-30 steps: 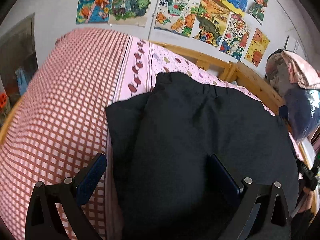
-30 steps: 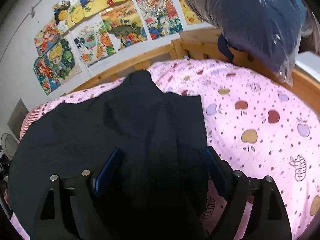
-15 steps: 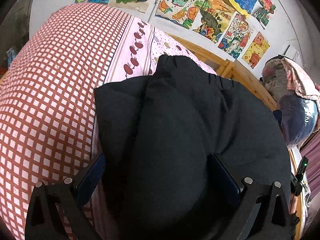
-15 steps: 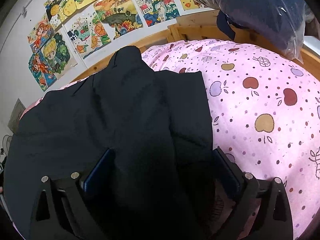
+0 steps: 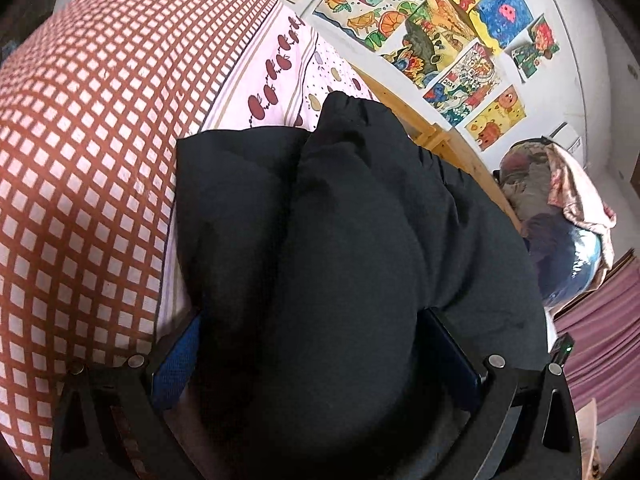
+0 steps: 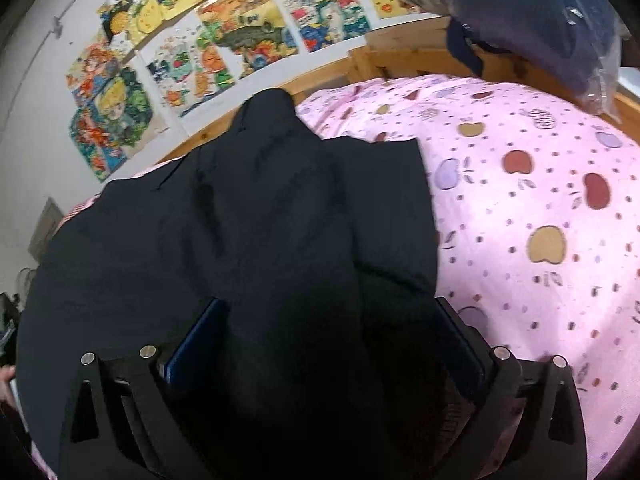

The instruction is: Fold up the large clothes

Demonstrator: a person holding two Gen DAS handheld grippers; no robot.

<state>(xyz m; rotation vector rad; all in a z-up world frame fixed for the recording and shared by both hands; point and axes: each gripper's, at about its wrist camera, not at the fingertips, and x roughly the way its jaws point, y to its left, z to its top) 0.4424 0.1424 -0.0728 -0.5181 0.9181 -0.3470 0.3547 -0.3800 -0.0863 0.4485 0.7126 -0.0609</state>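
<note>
Two grippers straddle the black garment, which lies spread on the pink apple-print bedsheet. The left gripper and right gripper both stand with jaws spread wide, cloth bulging between them and nothing pinched. I'd close both on the near edge together, at even height, so the fold lands square.
</note>
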